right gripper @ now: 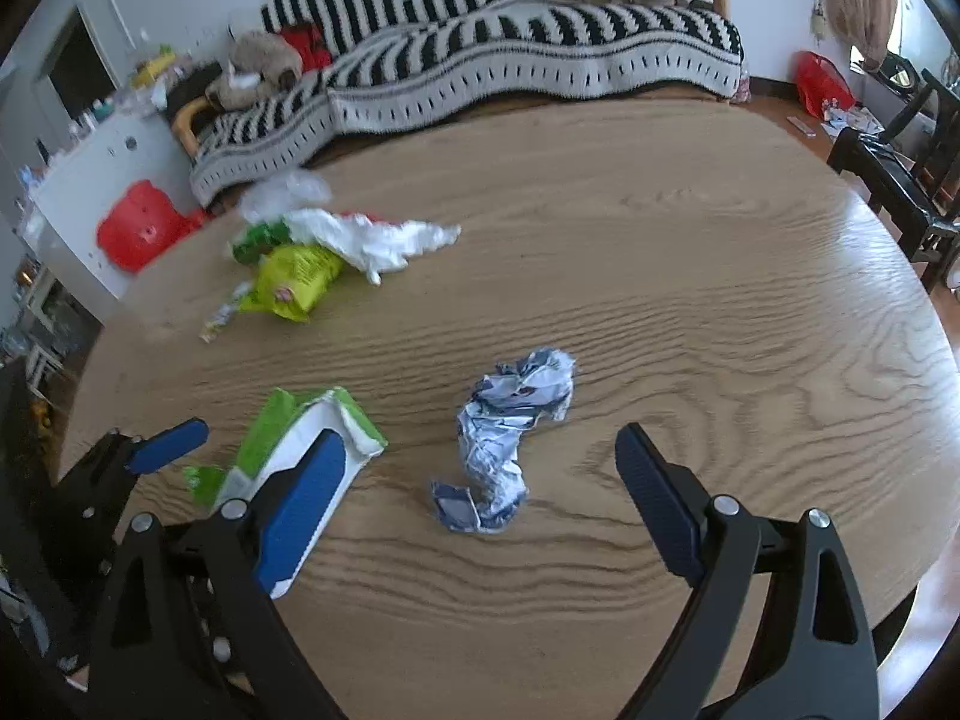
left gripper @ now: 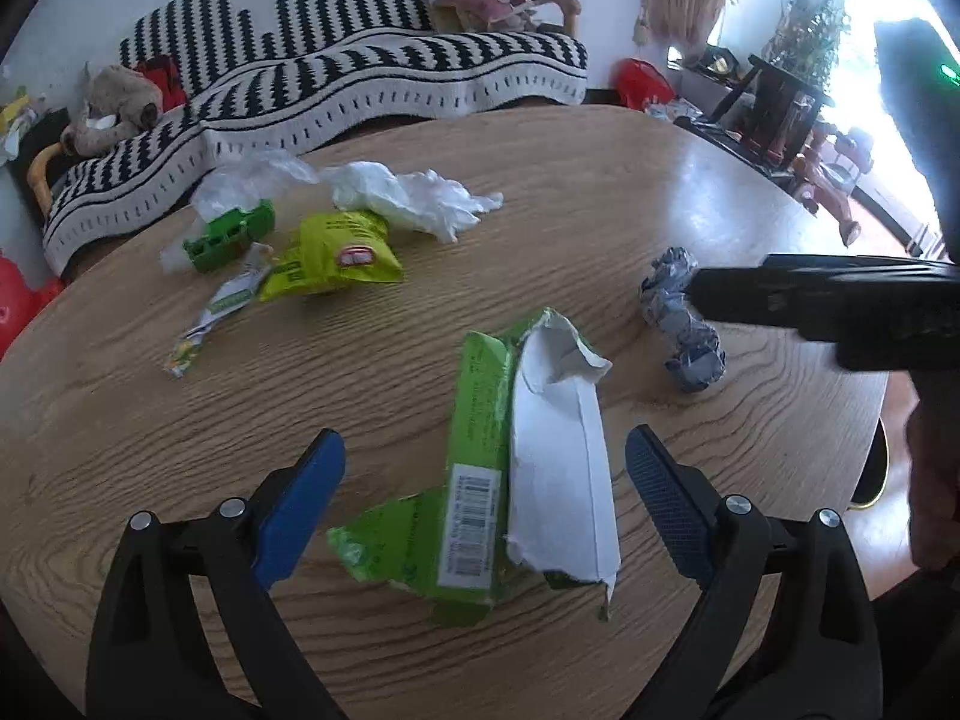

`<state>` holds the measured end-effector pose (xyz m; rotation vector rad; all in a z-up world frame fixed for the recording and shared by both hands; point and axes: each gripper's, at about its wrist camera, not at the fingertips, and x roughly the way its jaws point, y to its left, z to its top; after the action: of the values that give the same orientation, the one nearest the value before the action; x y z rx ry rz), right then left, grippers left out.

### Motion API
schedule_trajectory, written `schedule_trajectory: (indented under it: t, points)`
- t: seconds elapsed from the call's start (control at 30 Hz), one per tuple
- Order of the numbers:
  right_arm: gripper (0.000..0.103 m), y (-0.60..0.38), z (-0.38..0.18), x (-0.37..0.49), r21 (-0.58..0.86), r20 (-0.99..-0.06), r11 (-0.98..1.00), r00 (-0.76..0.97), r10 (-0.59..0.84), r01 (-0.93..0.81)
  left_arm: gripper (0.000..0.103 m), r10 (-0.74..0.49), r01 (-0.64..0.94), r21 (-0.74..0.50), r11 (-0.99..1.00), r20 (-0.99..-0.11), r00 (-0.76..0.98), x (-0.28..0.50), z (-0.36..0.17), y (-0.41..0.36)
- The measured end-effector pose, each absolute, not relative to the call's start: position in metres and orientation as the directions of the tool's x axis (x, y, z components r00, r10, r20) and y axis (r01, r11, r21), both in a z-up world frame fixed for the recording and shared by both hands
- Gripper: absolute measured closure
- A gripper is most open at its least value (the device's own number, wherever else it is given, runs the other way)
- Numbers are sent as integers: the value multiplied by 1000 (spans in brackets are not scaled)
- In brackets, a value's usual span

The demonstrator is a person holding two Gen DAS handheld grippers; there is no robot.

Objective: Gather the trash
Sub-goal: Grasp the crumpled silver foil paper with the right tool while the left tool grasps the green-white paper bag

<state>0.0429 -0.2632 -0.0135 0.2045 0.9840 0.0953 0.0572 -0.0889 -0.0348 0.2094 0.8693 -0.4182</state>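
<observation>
Both grippers' fingers (left gripper: 300, 498) are spread wide, and the torn carton (left gripper: 516, 480) lying flat between the left ones could slide away when they pinch.

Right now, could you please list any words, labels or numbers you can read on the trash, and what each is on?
Nothing can be read.
Torn green carton: barcode label with digits and a line of side print, too small.
Yellow-green snack bag: red-and-white logo, blurred.
Small wrapper: green print, blurred.
Crumpled blue-white paper: pattern only, no text visible.
</observation>
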Motion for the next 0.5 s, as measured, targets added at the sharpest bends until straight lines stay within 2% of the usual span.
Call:
schedule_trajectory:
  t: [0.3,0.4,0.47,0.5]
  points:
    - [16,-251,-47,69,158,-865,987,485,129,19,11,-237,428,22,903,-806,542,70,-61,-101]
    - [25,-250,-51,70,144,-872,990,474,121,13,11,-228,422,27,906,-809,541,72,-64,-101]
    - [38,-249,-53,70,137,-878,991,465,116,10,17,-232,416,21,909,-804,547,71,-64,-101]
    - [42,-249,-53,70,121,-878,993,467,103,8,25,-232,417,24,909,-801,552,71,-62,-102]
